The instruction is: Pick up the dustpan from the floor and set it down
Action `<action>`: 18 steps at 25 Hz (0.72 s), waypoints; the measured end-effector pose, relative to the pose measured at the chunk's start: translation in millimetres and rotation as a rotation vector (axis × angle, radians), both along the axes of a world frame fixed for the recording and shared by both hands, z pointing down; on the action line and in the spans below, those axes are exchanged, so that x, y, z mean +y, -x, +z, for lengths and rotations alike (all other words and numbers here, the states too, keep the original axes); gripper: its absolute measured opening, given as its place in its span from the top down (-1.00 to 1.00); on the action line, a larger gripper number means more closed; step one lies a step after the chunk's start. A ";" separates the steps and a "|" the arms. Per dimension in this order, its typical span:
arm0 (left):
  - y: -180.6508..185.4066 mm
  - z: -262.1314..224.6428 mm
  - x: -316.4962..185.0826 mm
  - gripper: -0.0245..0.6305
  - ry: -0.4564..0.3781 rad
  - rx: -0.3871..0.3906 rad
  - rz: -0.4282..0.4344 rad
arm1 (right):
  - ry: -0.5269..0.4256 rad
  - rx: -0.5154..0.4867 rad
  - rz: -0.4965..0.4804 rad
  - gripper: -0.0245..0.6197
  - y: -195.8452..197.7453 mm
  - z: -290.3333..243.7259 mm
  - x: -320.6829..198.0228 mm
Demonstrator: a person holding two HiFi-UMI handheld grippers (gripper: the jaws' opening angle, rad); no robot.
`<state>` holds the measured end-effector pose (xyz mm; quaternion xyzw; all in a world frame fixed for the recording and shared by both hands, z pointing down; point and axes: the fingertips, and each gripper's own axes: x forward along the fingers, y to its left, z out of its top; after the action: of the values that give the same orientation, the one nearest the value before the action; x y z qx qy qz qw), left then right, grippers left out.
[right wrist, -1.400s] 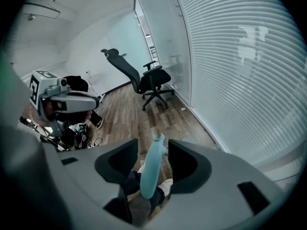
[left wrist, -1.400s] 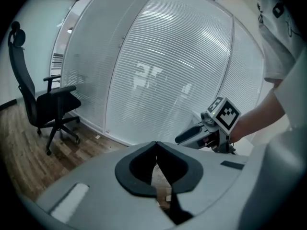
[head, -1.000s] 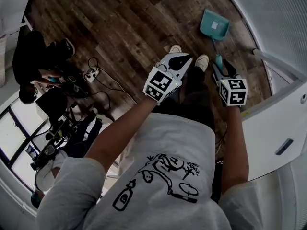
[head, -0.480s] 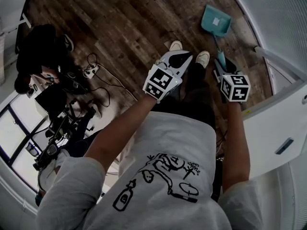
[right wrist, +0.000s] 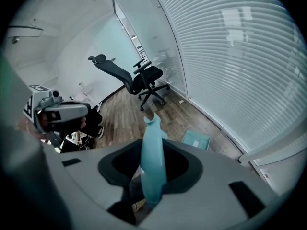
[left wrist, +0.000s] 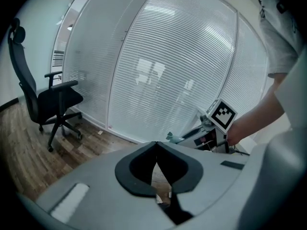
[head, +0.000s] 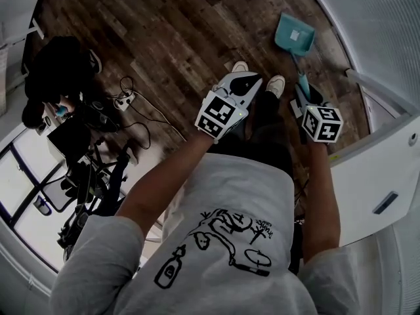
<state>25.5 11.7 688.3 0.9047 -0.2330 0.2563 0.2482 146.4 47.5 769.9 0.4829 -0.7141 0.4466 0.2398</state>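
The teal dustpan (head: 294,34) lies on the wood floor ahead of the person's feet, and its long handle (head: 301,83) slopes back up to my right gripper (head: 305,96). In the right gripper view the thick teal handle (right wrist: 153,166) runs up between the jaws of my right gripper (right wrist: 152,140). These have just been closing and now hug it on both sides, with the pan (right wrist: 195,140) beyond. My left gripper (head: 245,79) hangs beside the left leg. It is shut and empty (left wrist: 156,143).
The person's two shoes (head: 239,66) stand just short of the pan. Cables and a power strip (head: 123,102) lie at the left near a seated person (head: 52,77) and equipment. A black office chair (right wrist: 139,78) stands by the blind-covered glass wall (head: 380,18). A white panel (head: 377,169) is close on the right.
The right gripper has rolled slightly and its jaws have narrowed onto the dustpan handle. The left gripper has kept still. The seated person at the left has shifted a little.
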 end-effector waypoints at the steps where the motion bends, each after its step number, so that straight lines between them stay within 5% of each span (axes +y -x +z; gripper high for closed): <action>1: -0.6 -1.4 -1.5 0.92 -0.004 0.001 0.000 | -0.008 -0.004 0.008 0.60 -1.8 -2.5 -2.4; 18: 4.9 -47.5 -22.1 0.92 -0.046 0.019 -0.023 | -0.054 -0.017 0.026 0.60 -2.1 -52.6 -22.3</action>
<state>20.7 -10.4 640.7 0.9098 -0.2468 0.2395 0.2323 148.5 25.2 717.3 0.4948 -0.7215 0.4341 0.2147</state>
